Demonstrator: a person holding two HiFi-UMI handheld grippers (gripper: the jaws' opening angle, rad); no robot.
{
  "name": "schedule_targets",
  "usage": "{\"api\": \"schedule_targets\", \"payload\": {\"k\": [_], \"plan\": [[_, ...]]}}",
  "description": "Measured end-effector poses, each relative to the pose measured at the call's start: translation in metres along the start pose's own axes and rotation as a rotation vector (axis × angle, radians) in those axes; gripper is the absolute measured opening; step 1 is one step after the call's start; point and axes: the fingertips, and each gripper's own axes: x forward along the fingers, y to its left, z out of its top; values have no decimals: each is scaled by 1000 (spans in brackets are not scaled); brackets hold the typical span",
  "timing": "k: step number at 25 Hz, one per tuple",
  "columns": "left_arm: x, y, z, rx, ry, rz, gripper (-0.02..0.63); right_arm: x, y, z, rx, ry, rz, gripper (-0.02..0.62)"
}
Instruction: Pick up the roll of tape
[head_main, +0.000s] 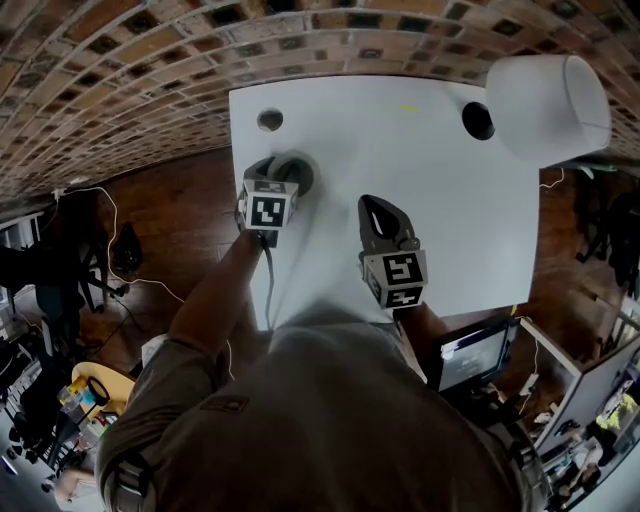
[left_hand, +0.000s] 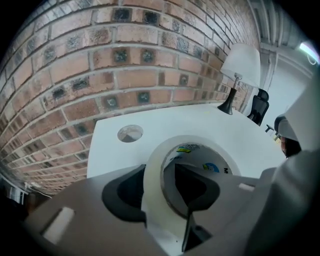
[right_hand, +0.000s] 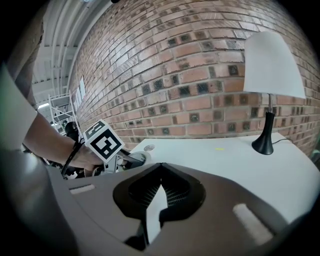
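- Placement: the pale whitish roll of tape (left_hand: 151, 192) lies flat on the white rectangular bench (head_main: 450, 200), hole upward, near the bench's left edge in the head view.
- A small round cable hole (left_hand: 130, 133) in the bench sits beyond the roll of tape, toward the red-brown brick wall (left_hand: 125, 65), and apart from the roll.
- Blue and yellow print shows on the inner face of the roll's core.
- The grey left gripper (left_hand: 159, 175) points steeply down onto the roll of tape. Its jaws stand wide apart and straddle the roll's near wall, one dark jaw outside the roll and the other down inside the hole. No squeeze on the wall is visible.
- The person's left forearm (head_main: 215, 300) reaches from the bench's near edge up to this gripper's marker cube.
- The grey right gripper (right_hand: 160, 167) is over the bench's near-middle part, to the right of the roll of tape and well apart from it. Its jaws are together at the tips, with nothing between them.
- Whether the right gripper touches the bench cannot be told.
- A table lamp with a white shade and a black stem (right_hand: 272, 65) stands on the bench's far right corner.
- A small yellow mark (head_main: 408, 108) lies on the bench near the wall.
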Motion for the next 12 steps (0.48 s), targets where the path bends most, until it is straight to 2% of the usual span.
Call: {"api": "schedule_targets", "payload": {"k": [2,4,7,12], "plan": [[-1,1,0,-5,8,-4,178,-2,1,2,2,-3,-3,12],[-4,4,-6,-24,19,-10,135,-7,5,4,1,-9,-8,12],[-4,9,-12,-45,30,-9,130,-10,6,5,-3,-11,-10,12],[-13,7,-5,-41,-43,9,124,-12,-1,1,-9,-18,-18,12]]}}
